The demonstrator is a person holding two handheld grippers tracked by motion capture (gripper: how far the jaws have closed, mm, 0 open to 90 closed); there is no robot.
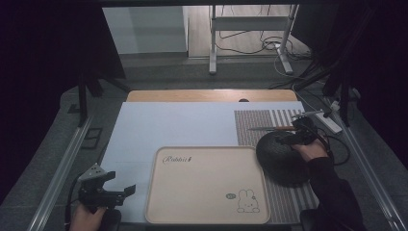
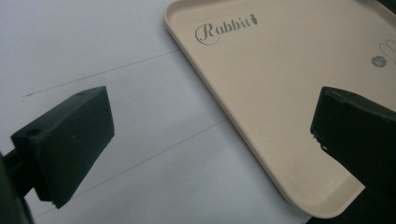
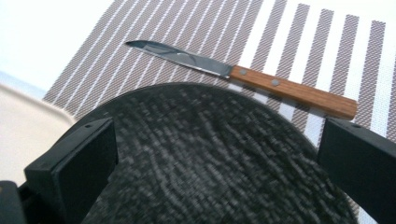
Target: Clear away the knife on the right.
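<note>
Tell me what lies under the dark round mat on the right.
The dark round mat lies on the striped placemat, its left edge at the tray. A knife lies just beyond it. Anything beneath the mat itself is covered.

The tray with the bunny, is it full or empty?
Empty. The tray shows only its bare beige surface with the printed rabbit and lettering; nothing lies in it.

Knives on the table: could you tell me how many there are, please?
1. The knife lies on the striped placemat, just beyond the dark round mat, ahead of the right gripper. Nothing suggests another is hidden.
</note>
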